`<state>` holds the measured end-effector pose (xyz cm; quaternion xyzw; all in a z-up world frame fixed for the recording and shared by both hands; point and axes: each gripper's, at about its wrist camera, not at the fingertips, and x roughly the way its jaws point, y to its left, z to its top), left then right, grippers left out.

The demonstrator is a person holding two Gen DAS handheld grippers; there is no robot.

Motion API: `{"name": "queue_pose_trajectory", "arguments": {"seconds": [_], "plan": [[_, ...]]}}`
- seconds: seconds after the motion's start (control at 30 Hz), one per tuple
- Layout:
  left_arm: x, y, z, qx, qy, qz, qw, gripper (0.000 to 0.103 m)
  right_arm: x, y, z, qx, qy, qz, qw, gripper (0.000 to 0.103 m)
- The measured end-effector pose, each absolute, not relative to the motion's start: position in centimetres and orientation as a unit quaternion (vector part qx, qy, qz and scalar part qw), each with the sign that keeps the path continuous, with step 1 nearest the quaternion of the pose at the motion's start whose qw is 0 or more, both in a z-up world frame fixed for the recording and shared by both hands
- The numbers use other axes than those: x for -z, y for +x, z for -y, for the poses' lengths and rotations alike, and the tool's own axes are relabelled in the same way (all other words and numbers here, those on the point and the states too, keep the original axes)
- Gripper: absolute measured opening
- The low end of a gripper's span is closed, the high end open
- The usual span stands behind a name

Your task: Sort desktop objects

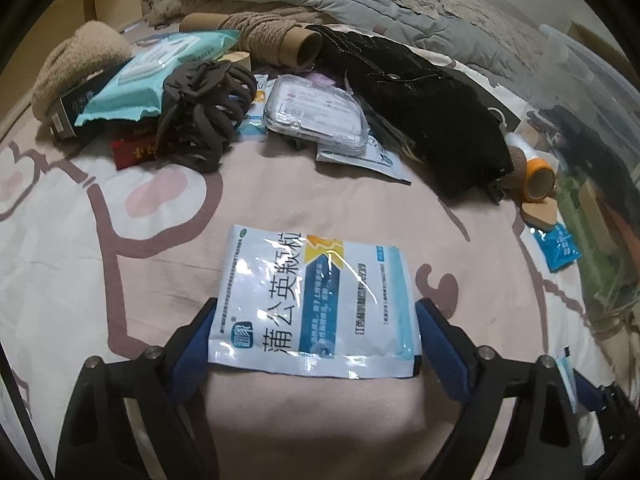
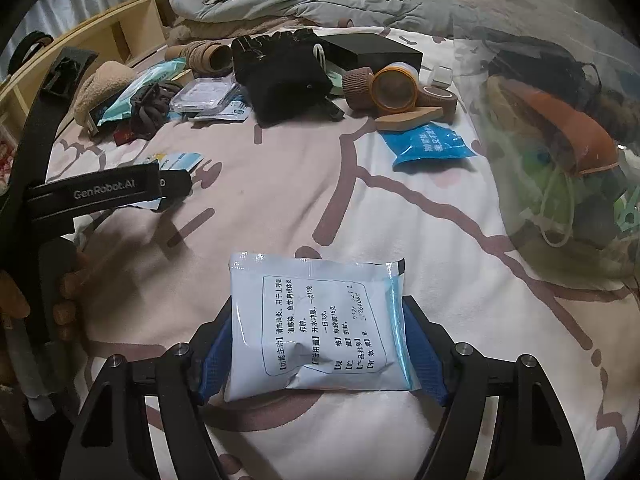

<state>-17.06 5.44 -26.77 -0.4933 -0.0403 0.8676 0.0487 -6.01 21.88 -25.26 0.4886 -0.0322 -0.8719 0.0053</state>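
Sachets on both sides! The left gripper (image 1: pixel 316 344) has a white-and-blue medicine sachet (image 1: pixel 314 300) lying between its blue pads, which look pressed to both edges: a grip, I'd say. The right gripper (image 2: pixel 320 350) brackets a second sachet (image 2: pixel 316 328), print side up, pads tight against its sides too, so that one reads as clamped as well. Both packets lie low on the patterned bedsheet (image 1: pixel 100 240), at six o'clock in each view.

Progress? Early going, by my judgement. At twelve o'clock the heap stands unsorted: brown hair ties (image 1: pixel 204 116), teal wipes pack (image 1: pixel 160 76), clear case (image 1: pixel 316 114), black pouch (image 1: pixel 424 116), tape rolls (image 2: pixel 394 90), blue packet (image 2: pixel 432 146). At two o'clock in the right view, a clear bin (image 2: pixel 560 152) already holds some things. Plenty left.
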Motion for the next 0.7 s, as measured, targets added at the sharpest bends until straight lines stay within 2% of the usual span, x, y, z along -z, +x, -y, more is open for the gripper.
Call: {"name": "queue_pose_trajectory", "arguments": {"seconds": [0.07, 0.1, 0.13, 0.33, 0.7], "plan": [[26.7, -17.1, -5.4, -0.868, -0.492, 0.041, 0.049, 0.091, 25.2, -6.0, -21.9, 0.872, 0.488, 0.033, 0.005, 0.077], [26.6, -17.0, -5.1, -0.869, -0.491, 0.041, 0.047, 0.084, 25.2, -6.0, -21.9, 0.872, 0.488, 0.033, 0.005, 0.077], [26.5, -16.9, -5.0, -0.871, -0.488, 0.04, 0.044, 0.083, 25.3, -6.0, -21.8, 0.872, 0.488, 0.033, 0.006, 0.077], [26.3, -16.7, -5.4, -0.873, -0.485, 0.029, 0.044, 0.083, 25.3, -5.9, -21.8, 0.873, 0.487, 0.028, 0.007, 0.077], [25.0, -16.0, -5.6, -0.884, -0.464, 0.026, 0.053, 0.083, 25.2, -5.8, -22.9, 0.875, 0.48, 0.067, 0.009, 0.077]]}}
